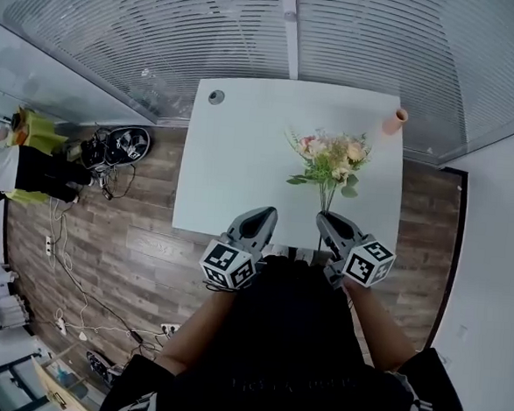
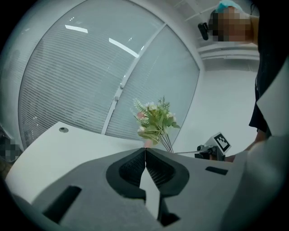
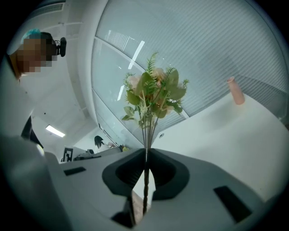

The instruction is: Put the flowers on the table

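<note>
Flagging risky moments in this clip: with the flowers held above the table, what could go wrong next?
The right gripper pinches only the thin stems low down, so the top-heavy flowers could swing or slip as they are lowered. Released at the near edge of the table, where the gripper sits, they might overhang and tip off.

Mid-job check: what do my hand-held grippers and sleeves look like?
Both the left hand-held gripper and right hand-held gripper are grey, tapering to pointed jaws lined with black ribbed pads. Each carries a white cube printed with black square markers. No cables show on them. The top is black, forearms uncovered.
</note>
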Available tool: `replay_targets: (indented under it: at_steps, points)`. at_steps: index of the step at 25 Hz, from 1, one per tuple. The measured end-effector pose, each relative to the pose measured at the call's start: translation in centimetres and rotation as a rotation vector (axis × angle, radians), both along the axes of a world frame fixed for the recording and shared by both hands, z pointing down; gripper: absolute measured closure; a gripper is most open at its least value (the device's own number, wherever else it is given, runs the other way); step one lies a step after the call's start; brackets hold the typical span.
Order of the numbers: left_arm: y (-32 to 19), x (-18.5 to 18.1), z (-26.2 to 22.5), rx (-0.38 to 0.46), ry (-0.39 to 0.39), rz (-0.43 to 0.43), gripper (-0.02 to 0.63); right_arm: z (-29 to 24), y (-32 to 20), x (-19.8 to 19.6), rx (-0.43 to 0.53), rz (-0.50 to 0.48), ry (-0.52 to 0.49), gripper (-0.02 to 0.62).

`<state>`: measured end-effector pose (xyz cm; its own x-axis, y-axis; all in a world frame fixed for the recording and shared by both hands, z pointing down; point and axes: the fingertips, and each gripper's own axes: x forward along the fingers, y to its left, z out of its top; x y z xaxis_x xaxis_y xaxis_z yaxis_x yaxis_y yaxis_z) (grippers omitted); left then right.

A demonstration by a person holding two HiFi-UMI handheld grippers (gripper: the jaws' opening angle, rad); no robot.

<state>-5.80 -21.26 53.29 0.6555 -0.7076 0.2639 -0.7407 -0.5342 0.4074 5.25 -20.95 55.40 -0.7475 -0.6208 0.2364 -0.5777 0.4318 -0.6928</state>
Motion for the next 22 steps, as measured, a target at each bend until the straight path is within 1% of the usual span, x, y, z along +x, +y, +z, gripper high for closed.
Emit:
replay_targets:
  at_steps: [4,7,10,12,16,19,22]
  points:
    - [-0.6,0.9,1.4,-0.058,0.039,0.029,0.588,3.1,-0.9,0.3,-0.065,0.027,0.059,0.549]
    - [-1.0,1.3,2.6,-0.068,0.017,0.042,0.588,5.6,-1.6,0.2,-0.083,0.039,0.097,0.549]
    - [-0.9,1.6,4.7,-0.091,-0.007,0.047,0.588,8.2,-1.6,0.4,-0.133,0.051,0.120,0.549]
    - [-1.1,1.7,6.0,-0.110,-0.018,0.036,0.588,9.8,-1.7,0.5,-0.172,0.050,0.136,0.549]
    - [-1.6,1.5,8.2,-0.159,-0.009,0.015,0.588,12.3,-1.8,0.4,-0.217,0.039,0.174,0.549]
    - [-1.9,1.2,10.7,-0.186,-0.044,0.015,0.588,13.8,-2.2,0.4,-0.254,0.057,0.178,0.549]
    - [-2.4,1.0,12.2,-0.229,-0.056,0.006,0.588,15.2,-2.9,0.6,-0.289,0.074,0.188,0.549]
